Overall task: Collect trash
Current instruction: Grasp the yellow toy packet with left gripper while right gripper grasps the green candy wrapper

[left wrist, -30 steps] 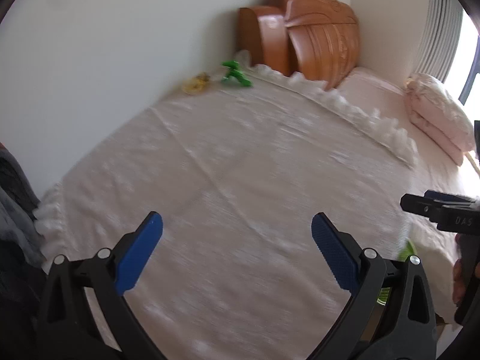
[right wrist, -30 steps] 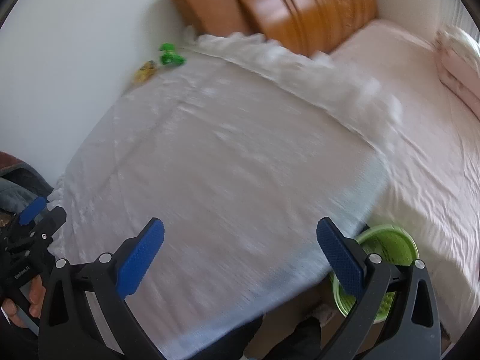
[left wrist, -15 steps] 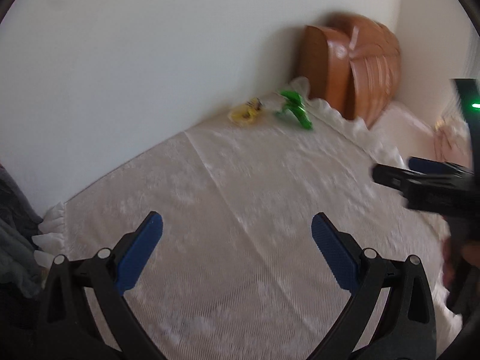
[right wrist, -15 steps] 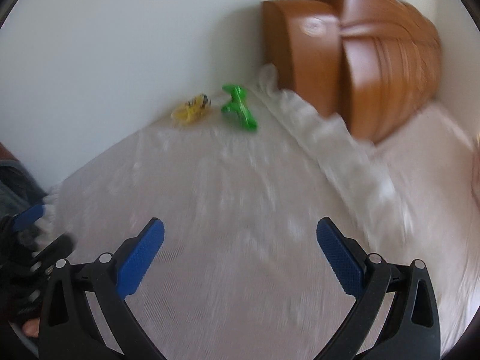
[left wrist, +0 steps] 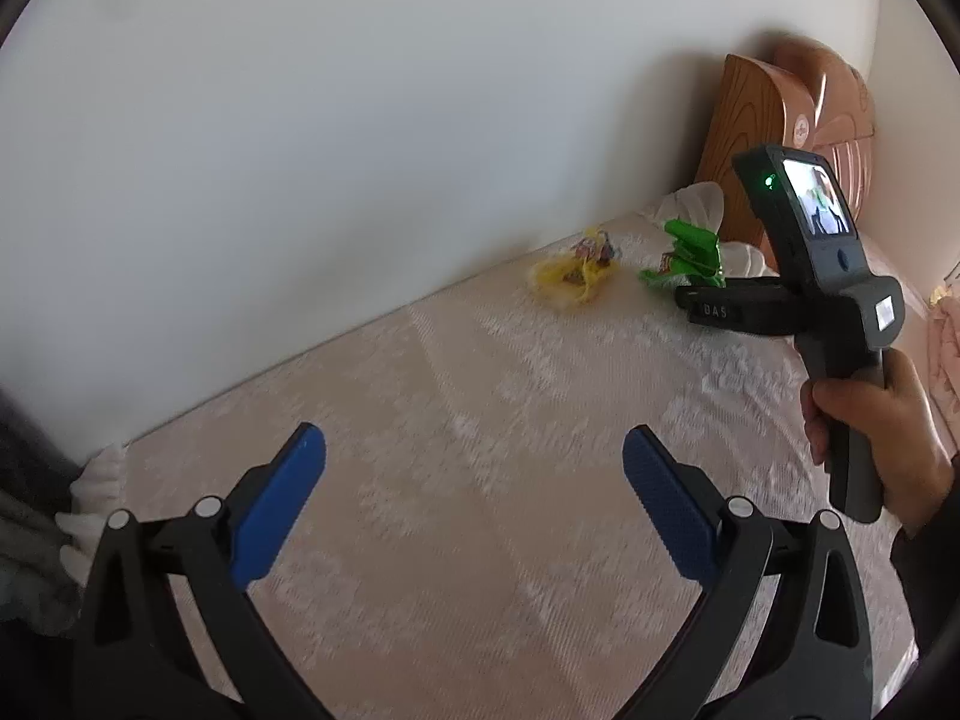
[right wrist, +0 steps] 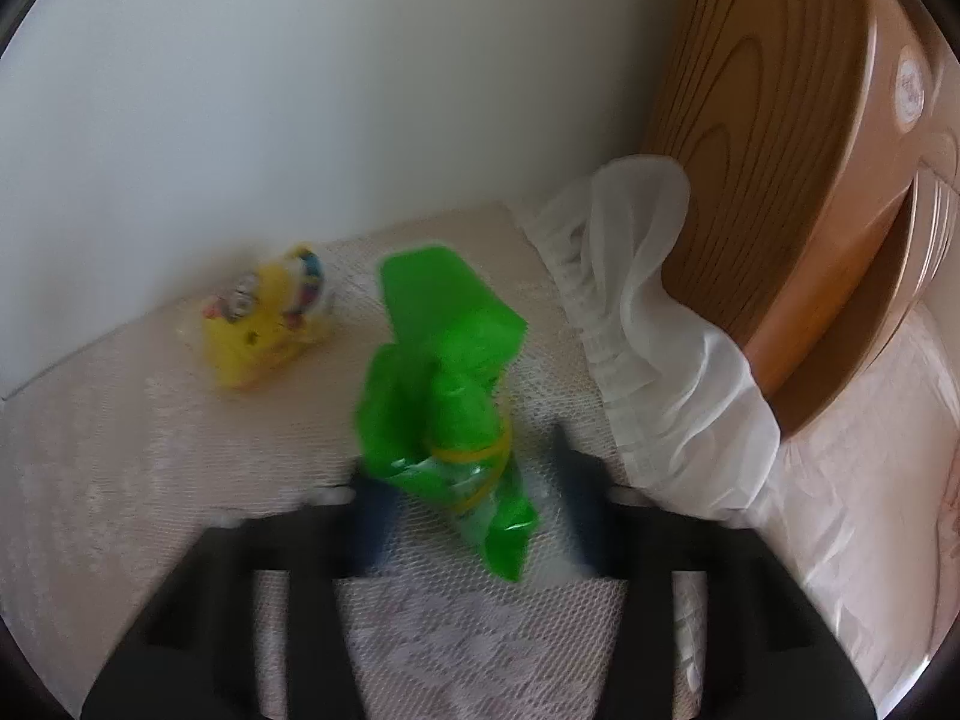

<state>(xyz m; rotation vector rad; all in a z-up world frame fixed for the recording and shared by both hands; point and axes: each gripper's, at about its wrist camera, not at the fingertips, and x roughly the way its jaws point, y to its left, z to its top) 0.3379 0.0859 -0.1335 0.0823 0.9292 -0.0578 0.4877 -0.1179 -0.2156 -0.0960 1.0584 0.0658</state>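
A crumpled green wrapper (right wrist: pixel 444 372) with a yellow band lies on the lace bed cover (right wrist: pixel 120 480) near the wall corner. It shows small in the left wrist view as the green wrapper (left wrist: pixel 690 252). A yellow wrapper (right wrist: pixel 264 324) lies to its left, also visible as the yellow wrapper (left wrist: pixel 567 276). My right gripper (right wrist: pixel 471 480) straddles the green wrapper's lower end. Its blurred jaws are closing, with a small gap still showing on the right side. From the side, the right gripper (left wrist: pixel 684 300) reaches the wrapper. My left gripper (left wrist: pixel 474 456) hangs open over bare cover.
A wooden headboard (right wrist: pixel 810 150) rises right of the wrappers, with the cover's white frill (right wrist: pixel 648 312) against it. A white wall (left wrist: pixel 360 120) runs along the bed's far side. A hand (left wrist: pixel 870 438) holds the right gripper's handle. Grey cloth (left wrist: pixel 24 540) lies at the left edge.
Both grippers have travelled across the bed toward the wall corner. The right one reached the green wrapper and its jaws went from wide apart to narrow around it. The green bin left view.
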